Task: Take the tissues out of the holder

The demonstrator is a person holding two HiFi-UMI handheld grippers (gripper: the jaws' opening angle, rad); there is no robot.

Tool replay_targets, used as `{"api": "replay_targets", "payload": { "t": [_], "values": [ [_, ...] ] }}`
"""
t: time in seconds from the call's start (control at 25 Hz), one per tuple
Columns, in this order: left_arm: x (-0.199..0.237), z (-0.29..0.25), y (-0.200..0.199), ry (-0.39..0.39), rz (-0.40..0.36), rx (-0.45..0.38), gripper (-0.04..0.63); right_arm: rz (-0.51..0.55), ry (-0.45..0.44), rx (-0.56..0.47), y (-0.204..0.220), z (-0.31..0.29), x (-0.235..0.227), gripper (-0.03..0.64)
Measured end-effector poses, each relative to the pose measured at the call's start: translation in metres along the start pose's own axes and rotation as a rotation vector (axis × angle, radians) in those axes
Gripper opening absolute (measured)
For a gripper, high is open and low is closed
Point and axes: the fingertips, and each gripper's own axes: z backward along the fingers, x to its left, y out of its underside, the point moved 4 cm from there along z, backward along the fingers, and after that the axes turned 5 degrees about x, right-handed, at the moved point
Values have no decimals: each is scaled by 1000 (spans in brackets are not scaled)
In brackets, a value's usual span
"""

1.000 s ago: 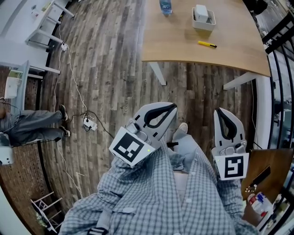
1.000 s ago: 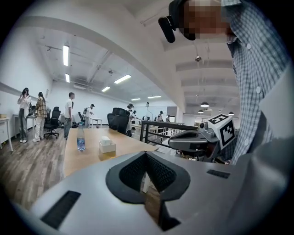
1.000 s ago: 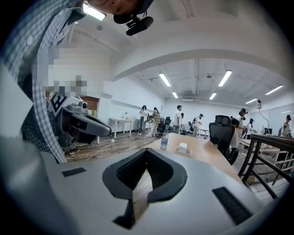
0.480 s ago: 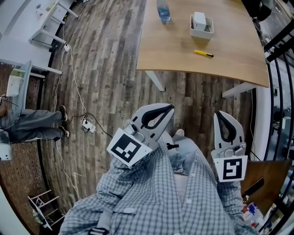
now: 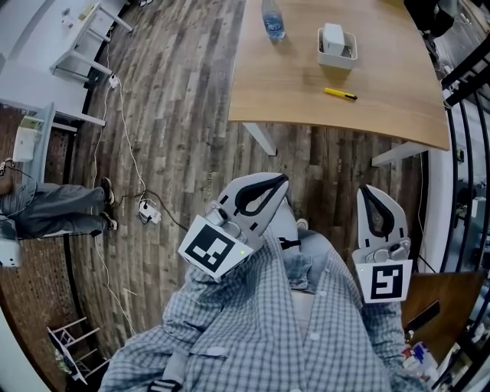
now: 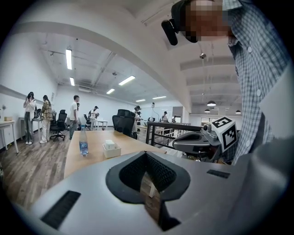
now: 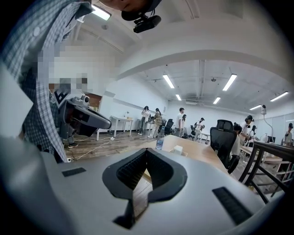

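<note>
We see both grippers held close against the person's checked shirt (image 5: 253, 329), over wood floor (image 5: 184, 115) and well short of the table (image 5: 383, 115). The left gripper (image 5: 285, 179) has its jaws together with nothing between them. The right gripper (image 5: 366, 188) also has its jaws together and is empty. Both point toward the far table. The tissue holder (image 5: 338, 47), a white tray, sits on the far part of the table, right of centre, and white tissues (image 5: 333, 34) stand up in it. A water bottle (image 5: 274, 18) is left of the holder, apart from it. A yellow pen (image 5: 340, 94) lies on the near side of the holder, not touching it. Both grippers are well apart from the holder. On the floor at left are a white cable (image 5: 126, 145) and a seated person's legs (image 5: 61, 210).
</note>
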Motion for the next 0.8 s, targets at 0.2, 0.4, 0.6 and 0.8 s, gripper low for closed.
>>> {"api": "replay_targets", "payload": {
  "t": [0.2,0.4,0.6,0.8],
  "values": [
    [12,-7,1,7,4,1,8,0,6,17,1,-10,-2,11],
    [24,-24,-2,50,18,3,8,11,7,23,-4,-30,-4,11],
    [45,-48,-4,86,26,10,8,27,10,49,-6,-56,-15,11],
    [69,-66,-4,104,32,25,8,19,13,71,-8,-84,-24,11]
  ]
}}
